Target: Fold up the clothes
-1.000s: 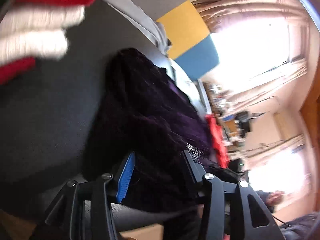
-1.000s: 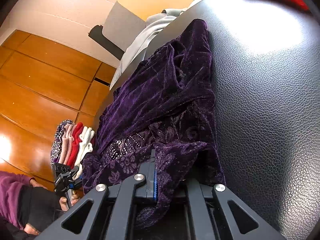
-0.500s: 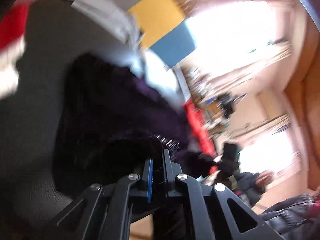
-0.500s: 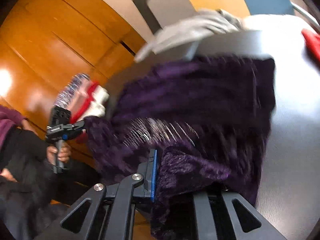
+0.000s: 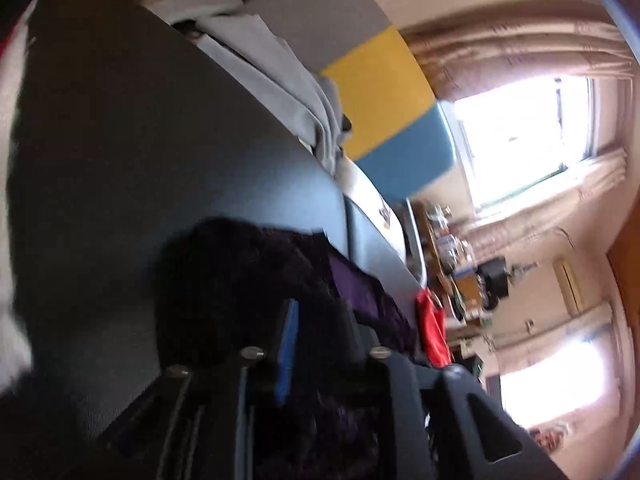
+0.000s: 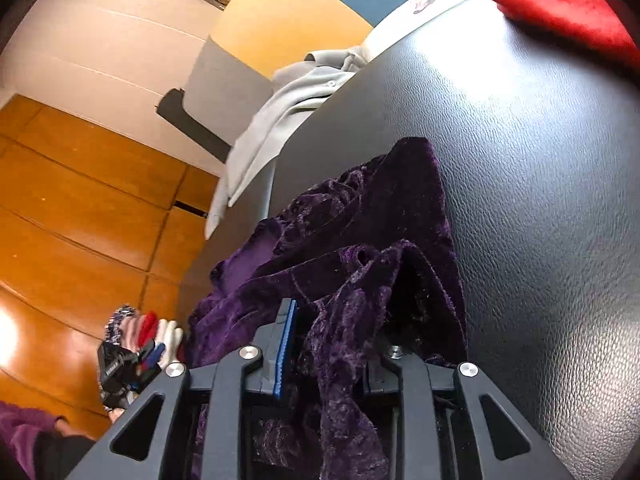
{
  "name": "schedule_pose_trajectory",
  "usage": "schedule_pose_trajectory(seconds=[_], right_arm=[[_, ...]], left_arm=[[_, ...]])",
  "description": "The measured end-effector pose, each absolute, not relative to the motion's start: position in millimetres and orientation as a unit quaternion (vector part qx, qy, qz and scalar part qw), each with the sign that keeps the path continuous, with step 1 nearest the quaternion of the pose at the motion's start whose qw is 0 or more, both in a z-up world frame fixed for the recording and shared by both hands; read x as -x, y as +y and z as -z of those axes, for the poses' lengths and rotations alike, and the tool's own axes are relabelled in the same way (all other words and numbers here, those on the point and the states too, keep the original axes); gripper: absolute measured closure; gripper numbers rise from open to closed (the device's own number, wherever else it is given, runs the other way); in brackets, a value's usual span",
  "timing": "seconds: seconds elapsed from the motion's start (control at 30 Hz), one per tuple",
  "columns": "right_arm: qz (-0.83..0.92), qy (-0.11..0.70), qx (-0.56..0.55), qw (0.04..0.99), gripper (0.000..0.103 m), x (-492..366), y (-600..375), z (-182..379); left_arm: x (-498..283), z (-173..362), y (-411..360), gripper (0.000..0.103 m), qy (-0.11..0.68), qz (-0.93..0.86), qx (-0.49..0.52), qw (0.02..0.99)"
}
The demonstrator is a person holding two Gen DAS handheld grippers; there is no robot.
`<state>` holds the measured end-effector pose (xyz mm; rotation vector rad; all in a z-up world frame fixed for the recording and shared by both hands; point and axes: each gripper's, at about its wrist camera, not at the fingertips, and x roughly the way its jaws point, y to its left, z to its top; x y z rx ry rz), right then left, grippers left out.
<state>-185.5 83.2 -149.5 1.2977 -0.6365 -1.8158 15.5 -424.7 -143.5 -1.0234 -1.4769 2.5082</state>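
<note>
Purple velvet garment (image 5: 240,292): bunched on the black leather-grain counter (image 5: 160,140), near its front edge.

Left wrist view. Left tongs (image 5: 320,320): jaws have just been opening, dark velvet between them; whether the pads press on it cannot be told through blur and shadow. Grey shirt (image 5: 272,80) draped over the counter's far edge. Red cloth (image 5: 432,332) beyond the counter. Picture smeared; garment reads almost black.

Right wrist view. Right tongs (image 6: 332,344): jaws have just been opening, parted, a velvet fold (image 6: 344,320) hanging loose between them, apparently released. Red garment (image 6: 560,4) at the far corner, cut off by the frame.

Risk: slippery pile may slide off the near edge if both tongs let go; a regrip could catch several layers and spoil the fold. Hem and sleeves hidden in the heap.
</note>
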Motion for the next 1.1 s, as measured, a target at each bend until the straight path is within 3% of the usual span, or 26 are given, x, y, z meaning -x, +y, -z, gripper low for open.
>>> schedule_pose_trajectory(seconds=[0.13,0.23,0.47,0.5,0.6,0.67,0.77,0.83,0.87,0.9,1.03,1.07,1.1], right_arm=[[0.718,-0.254,-0.502,0.410,0.077,184,87,151],[0.721,-0.253,-0.494,0.414,0.077,179,84,151],[0.729,-0.240,-0.486,0.418,0.076,169,79,146],[0.729,-0.239,-0.486,0.418,0.076,169,79,146],[0.727,-0.232,-0.487,0.424,0.069,170,79,144],[0.726,-0.218,-0.488,0.432,0.061,168,76,139],[0.739,-0.146,-0.494,0.435,0.060,158,64,120],[0.735,-0.117,-0.489,0.455,0.068,150,59,108],[0.733,-0.105,-0.485,0.465,0.080,147,57,102],[0.730,-0.127,-0.480,0.469,0.084,153,62,98],[0.710,-0.241,-0.481,0.456,0.084,189,82,101],[0.712,-0.255,-0.497,0.426,0.083,200,84,112],[0.712,-0.254,-0.512,0.408,0.075,206,83,121]], left_arm=[[-57,143,-427,0.056,-0.477,-0.814,0.331,0.021],[-78,148,-434,0.049,-0.469,-0.811,0.350,0.024],[-70,159,-412,0.047,-0.386,-0.827,0.407,0.042],[-66,160,-406,0.052,-0.370,-0.828,0.417,0.053],[-65,155,-395,0.094,-0.352,-0.827,0.431,0.081],[-68,150,-392,0.096,-0.351,-0.823,0.435,0.098],[-82,128,-403,0.097,-0.404,-0.823,0.377,0.134],[-86,118,-415,0.097,-0.451,-0.818,0.324,0.152],[-87,113,-423,0.097,-0.473,-0.815,0.296,0.157],[-88,108,-430,0.097,-0.495,-0.811,0.268,0.162],[-47,132,-466,0.097,-0.597,-0.767,0.214,0.100],[-36,146,-475,0.096,-0.621,-0.749,0.221,0.066],[-26,160,-483,0.097,-0.644,-0.729,0.228,0.033]])
